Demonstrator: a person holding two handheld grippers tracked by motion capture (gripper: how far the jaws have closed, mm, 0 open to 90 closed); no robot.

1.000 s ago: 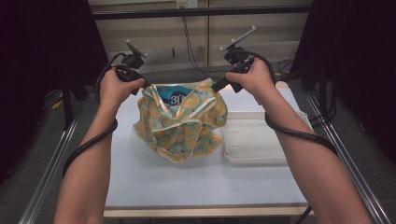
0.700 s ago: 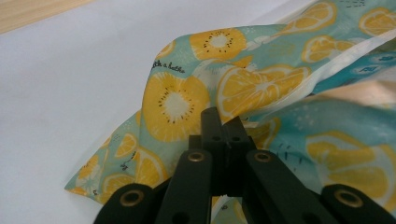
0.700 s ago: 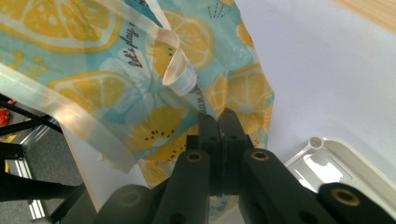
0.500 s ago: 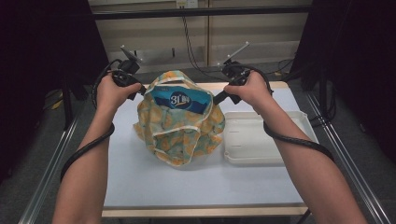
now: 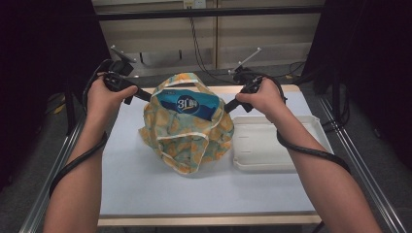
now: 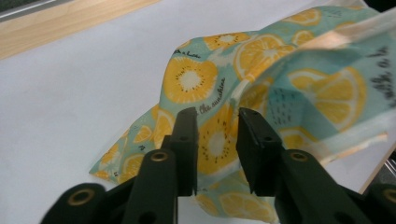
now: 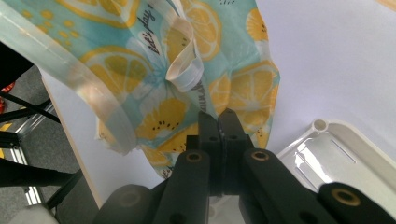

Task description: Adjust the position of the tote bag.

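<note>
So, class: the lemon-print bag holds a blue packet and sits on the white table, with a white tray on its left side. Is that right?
Not quite. The white tray lies on the right side of the lemon-print bag, as the high view shows. The blue packet in the bag and the white table are correct.

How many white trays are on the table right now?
1. A white tray lies on the table right of the lemon-print bag, below the right gripper. The bag may hide something behind it.

A white tray [image 5: 286, 145] lies on the white table [image 5: 131, 179].
</note>
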